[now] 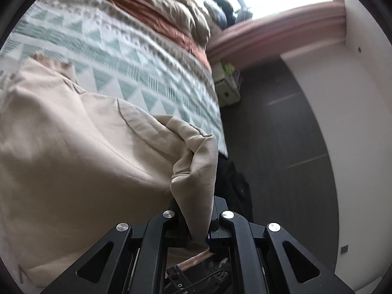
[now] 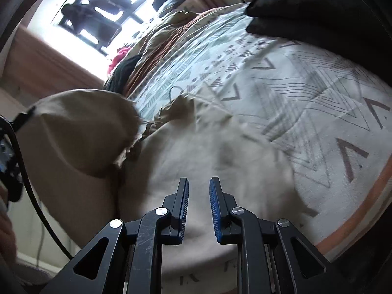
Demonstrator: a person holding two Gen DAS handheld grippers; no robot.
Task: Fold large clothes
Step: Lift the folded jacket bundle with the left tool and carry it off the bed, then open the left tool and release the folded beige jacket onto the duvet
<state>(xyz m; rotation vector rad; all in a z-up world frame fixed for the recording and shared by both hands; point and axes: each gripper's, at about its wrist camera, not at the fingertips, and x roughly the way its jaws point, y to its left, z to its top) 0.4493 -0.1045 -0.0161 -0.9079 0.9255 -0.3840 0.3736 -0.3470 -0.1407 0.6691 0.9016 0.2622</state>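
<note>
Pinched tight in the left gripper [image 1: 198, 216] is a bunched fold of the beige garment [image 1: 80, 152], the rest spread over the patterned bedspread [image 1: 137, 56] near the bed's edge, with bare dark floor [image 1: 281, 132] alongside. Right gripper [image 2: 199, 186] hangs over the same cloth, jaws slightly parted, holding nothing. No readable writing shows. A black garment [image 2: 306, 12] lies farther up the bed.
</note>
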